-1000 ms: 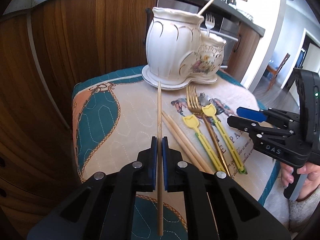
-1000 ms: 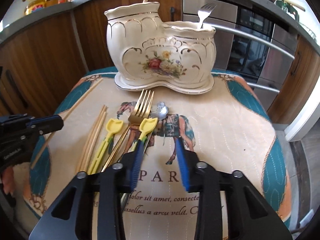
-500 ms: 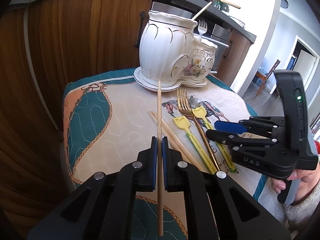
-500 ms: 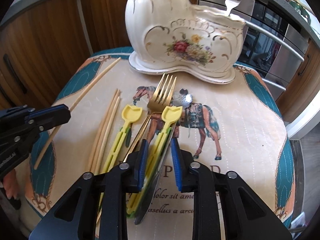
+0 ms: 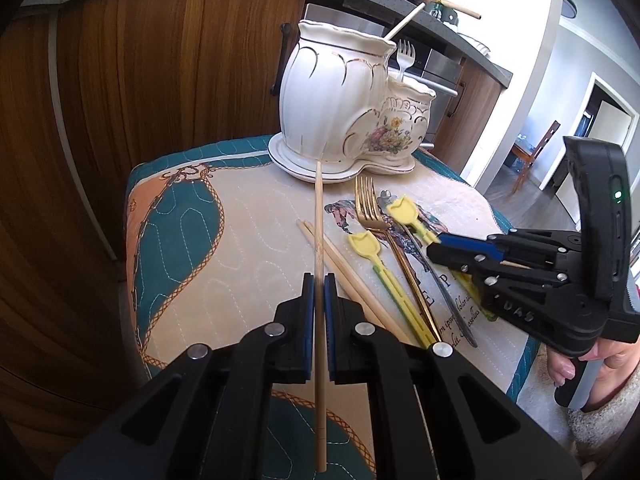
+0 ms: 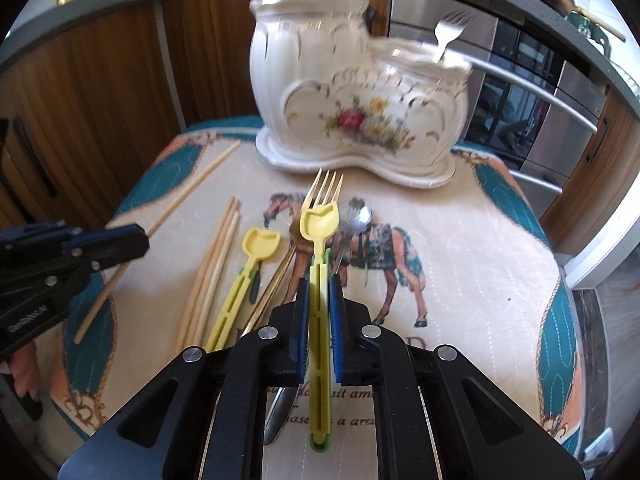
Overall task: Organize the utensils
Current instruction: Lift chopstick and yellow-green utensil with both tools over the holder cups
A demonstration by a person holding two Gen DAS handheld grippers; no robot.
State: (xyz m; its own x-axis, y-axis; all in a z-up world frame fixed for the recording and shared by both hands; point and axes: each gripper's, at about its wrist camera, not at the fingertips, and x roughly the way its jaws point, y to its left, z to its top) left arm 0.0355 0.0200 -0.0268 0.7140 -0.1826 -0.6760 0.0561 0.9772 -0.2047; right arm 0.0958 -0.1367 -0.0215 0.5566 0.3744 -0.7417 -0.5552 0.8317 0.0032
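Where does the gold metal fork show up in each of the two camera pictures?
Left wrist view: the gold metal fork lies right of centre on the patterned cloth, tines toward the holder, between two yellow plastic utensils.
Right wrist view: the fork shows at centre, its tines poking out behind the yellow utensil held in the right gripper.
Shared landmark: the white flowered ceramic utensil holder, just beyond the fork's tines in both.

From my right wrist view the white ceramic floral utensil holder [image 6: 360, 96] is motion-blurred. The silver spoon [image 6: 280, 408] disappears under my right gripper's [image 6: 319, 300] near fingers. On the left, the person's hand [image 6: 22, 364] is cut off at the frame edge.
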